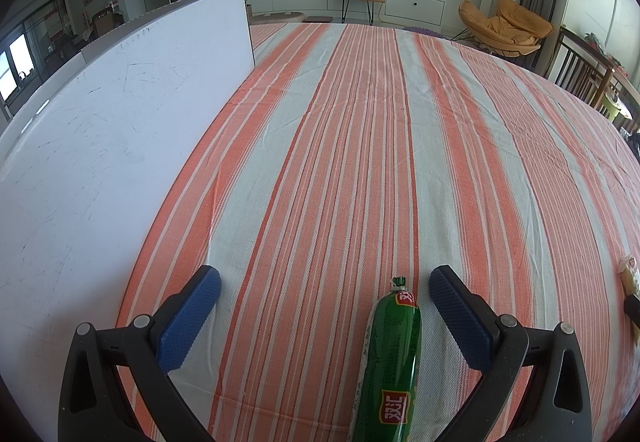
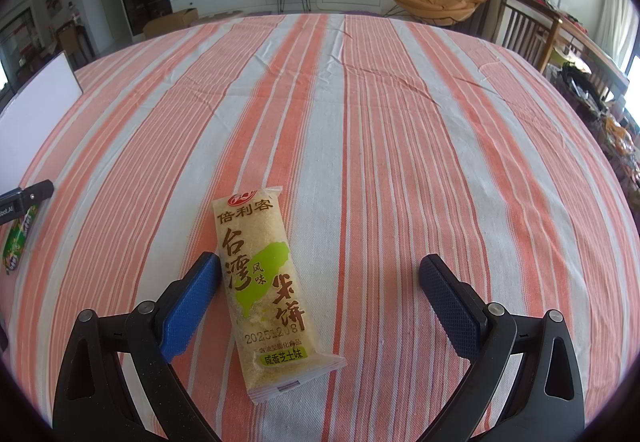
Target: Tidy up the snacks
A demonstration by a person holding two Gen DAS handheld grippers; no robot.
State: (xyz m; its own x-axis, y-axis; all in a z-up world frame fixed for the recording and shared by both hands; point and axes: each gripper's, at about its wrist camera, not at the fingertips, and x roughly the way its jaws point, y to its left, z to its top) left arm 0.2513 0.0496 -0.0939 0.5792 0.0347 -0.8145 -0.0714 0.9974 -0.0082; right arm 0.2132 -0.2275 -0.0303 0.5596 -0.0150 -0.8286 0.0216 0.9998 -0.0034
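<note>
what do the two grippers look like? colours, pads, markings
Both match: the left gripper and right gripper have black plastic linkage arms with triangular cut-outs and round silver pivot pins. The fingers carry blue pads with a fine knurled texture. No cables, hands or sleeves show.

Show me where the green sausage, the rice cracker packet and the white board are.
green sausage (image 1: 394,354): left wrist view, mid-casing.
rice cracker packet (image 2: 264,282): right wrist view, centre of the wrapper.
white board (image 1: 120,129): left wrist view, its flat face.

Glossy sausage (image 1: 390,366), woven tablecloth (image 1: 400,161)
</note>
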